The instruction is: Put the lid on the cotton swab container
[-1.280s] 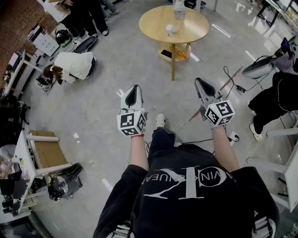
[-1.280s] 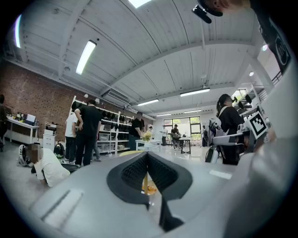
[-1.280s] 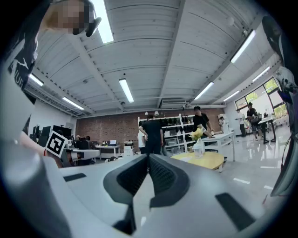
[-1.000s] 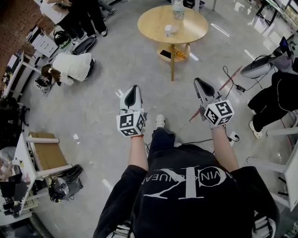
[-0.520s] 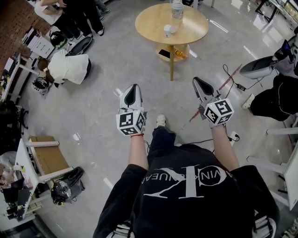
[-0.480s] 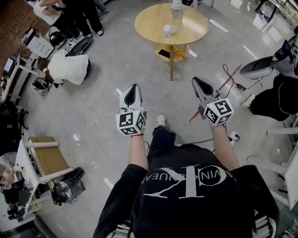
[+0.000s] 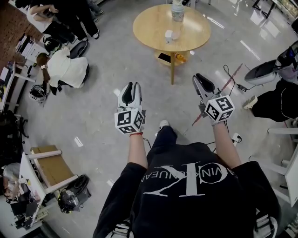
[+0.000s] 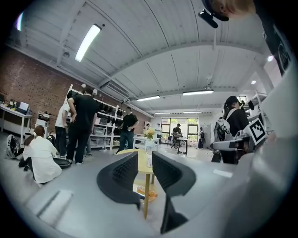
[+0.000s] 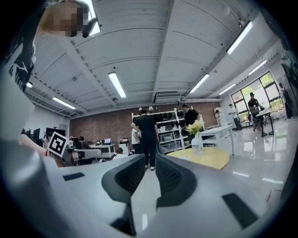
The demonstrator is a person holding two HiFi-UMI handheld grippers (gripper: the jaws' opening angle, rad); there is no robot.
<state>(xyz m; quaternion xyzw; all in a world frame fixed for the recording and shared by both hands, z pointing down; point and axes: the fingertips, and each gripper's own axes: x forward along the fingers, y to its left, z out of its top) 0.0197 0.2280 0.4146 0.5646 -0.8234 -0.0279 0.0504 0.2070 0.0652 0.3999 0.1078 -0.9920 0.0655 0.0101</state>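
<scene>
A small white cotton swab container (image 7: 169, 35) stands on the round wooden table (image 7: 151, 29), far ahead of both grippers; I cannot make out its lid. A clear bottle (image 7: 177, 10) stands behind it. My left gripper (image 7: 132, 87) is held in the air over the floor. Its jaws are opening, with nothing between them (image 8: 145, 160). My right gripper (image 7: 200, 80) hovers level with it to the right. Its jaws stand a narrow gap apart and hold nothing (image 9: 150, 162). The table (image 8: 141, 161) shows between the left jaws and at the right (image 9: 209, 159) in the right gripper view.
A phone (image 7: 164, 57) and an orange bottle (image 7: 179, 56) lie on the table's lower shelf. A person in white (image 7: 65, 69) crouches at the left, with others standing behind. A seated person (image 7: 274, 101) and floor cables (image 7: 233, 76) are at the right. Desks line the left wall.
The table and floor have slid down and left in the head view as the person nears. The left jaws have parted slightly. Both grippers have risen a little.
</scene>
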